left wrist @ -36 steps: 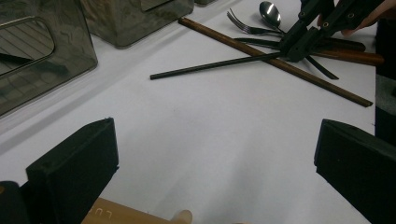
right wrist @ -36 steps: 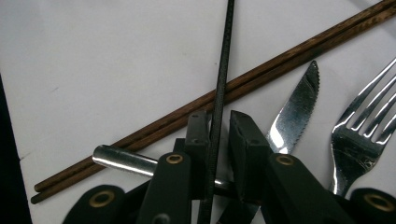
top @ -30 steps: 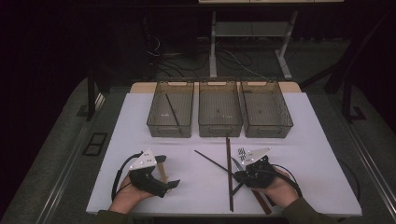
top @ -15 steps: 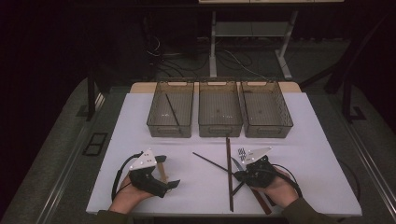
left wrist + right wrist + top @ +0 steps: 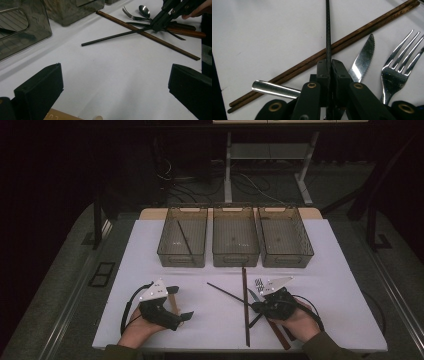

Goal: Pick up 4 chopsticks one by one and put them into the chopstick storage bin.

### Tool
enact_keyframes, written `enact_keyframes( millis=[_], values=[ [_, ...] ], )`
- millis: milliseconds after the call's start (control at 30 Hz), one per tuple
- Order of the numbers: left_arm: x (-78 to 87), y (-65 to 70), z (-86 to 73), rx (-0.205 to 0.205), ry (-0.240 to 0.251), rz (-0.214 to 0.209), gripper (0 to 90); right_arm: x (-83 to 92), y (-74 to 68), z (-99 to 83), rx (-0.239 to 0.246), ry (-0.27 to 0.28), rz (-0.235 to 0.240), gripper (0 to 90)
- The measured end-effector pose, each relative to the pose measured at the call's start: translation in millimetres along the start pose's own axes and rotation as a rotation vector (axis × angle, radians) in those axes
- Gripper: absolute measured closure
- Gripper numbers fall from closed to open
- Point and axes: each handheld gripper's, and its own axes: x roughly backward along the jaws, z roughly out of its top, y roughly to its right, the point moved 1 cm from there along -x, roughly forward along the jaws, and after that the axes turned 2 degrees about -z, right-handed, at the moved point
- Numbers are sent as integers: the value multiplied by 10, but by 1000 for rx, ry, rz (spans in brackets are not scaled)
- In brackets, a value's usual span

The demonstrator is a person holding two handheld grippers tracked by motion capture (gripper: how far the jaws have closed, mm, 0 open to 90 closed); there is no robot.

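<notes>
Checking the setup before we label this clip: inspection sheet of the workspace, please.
Surface: white table, bare between the hands.
Job's things: black chopstick clamped in the right hand-held gripper; it lies across the brown chopsticks.
Clutter: knife, fork, spoon by the right hand; three bins, the left one holding a black stick.
Grippers: left hand-held gripper open over bare table; right shut, its jaws having just closed.
Cables: one loops from each gripper; more on the floor behind.
Surroundings: dark room, desk legs behind the table.
</notes>
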Motion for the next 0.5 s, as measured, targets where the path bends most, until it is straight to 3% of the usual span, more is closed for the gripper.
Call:
enact_keyframes(
  millis=[500],
  values=[
    [7, 1, 9, -10, -3, -2, 0, 133, 41, 56, -7, 66, 7, 851]
  ],
)
